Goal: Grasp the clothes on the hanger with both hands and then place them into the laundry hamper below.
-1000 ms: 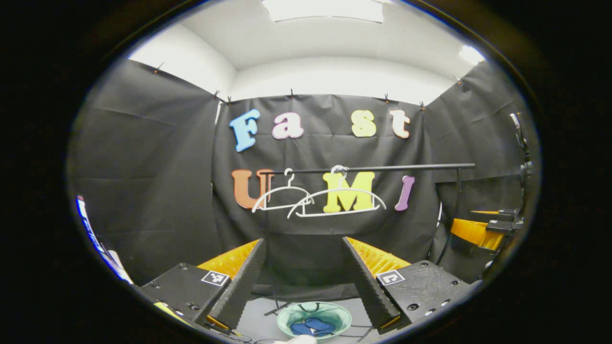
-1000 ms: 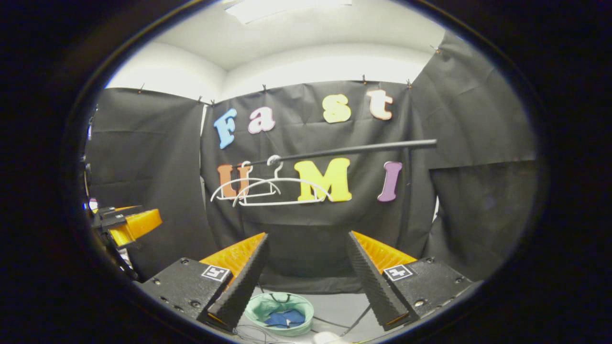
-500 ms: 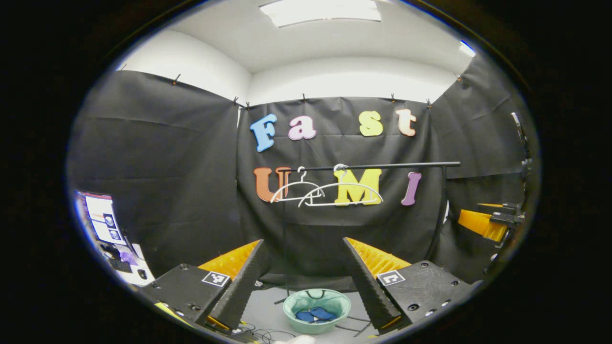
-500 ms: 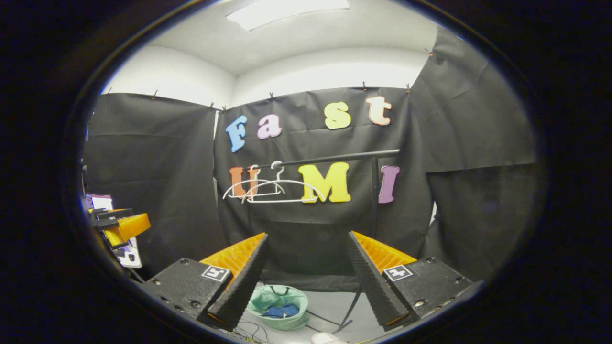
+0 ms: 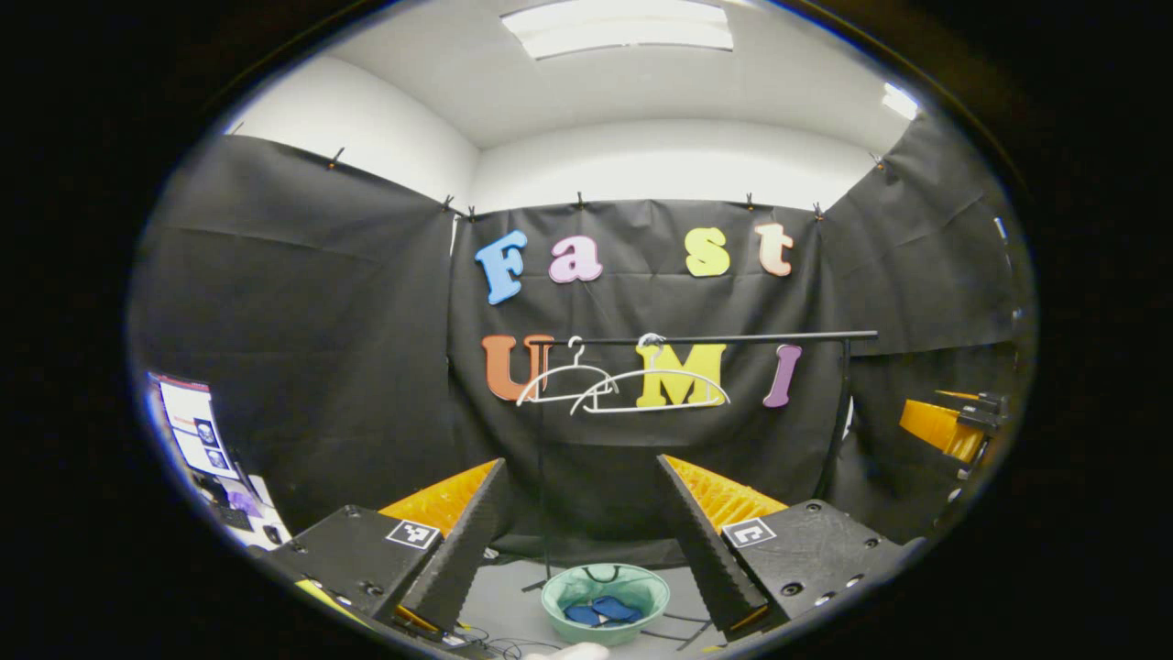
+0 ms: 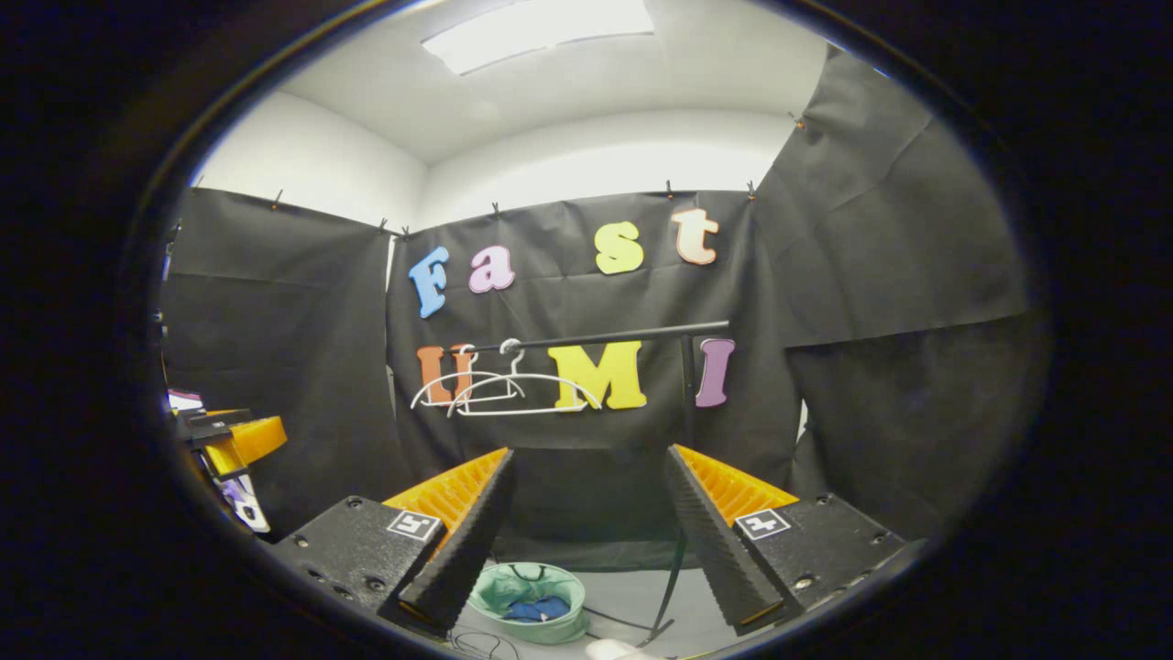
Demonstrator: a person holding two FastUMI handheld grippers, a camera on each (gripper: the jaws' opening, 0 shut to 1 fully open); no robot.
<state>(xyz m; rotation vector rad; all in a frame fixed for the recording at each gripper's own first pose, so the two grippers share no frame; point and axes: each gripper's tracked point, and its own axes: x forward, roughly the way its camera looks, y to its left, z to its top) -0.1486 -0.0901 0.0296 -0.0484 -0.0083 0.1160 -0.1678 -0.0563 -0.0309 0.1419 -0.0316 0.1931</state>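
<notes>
Two bare white hangers (image 5: 632, 394) hang side by side on a black rail (image 5: 733, 338) in front of the back wall. On the floor below stands a green laundry hamper (image 5: 641, 579) with blue clothes (image 5: 600, 611) lying inside. My left gripper (image 5: 580, 463) is open and holds nothing, well back from the rail. In the right gripper view the hangers (image 6: 509, 394), the rail (image 6: 623, 335), the hamper (image 6: 499, 587) and the blue clothes (image 6: 536, 609) appear again. My right gripper (image 6: 588, 452) is open and holds nothing.
The other gripper shows at the right edge (image 5: 948, 426) of the left gripper view, and at the left edge (image 6: 234, 440) of the right gripper view. A screen (image 5: 188, 422) stands at far left. The rail's post (image 5: 838, 412) and floor cables (image 5: 513, 642) lie near the hamper.
Both grippers have drawn back from the rail, so the hangers and hamper look smaller and farther off. Both stay open. The hangers stay bare and the clothes stay in the hamper.
</notes>
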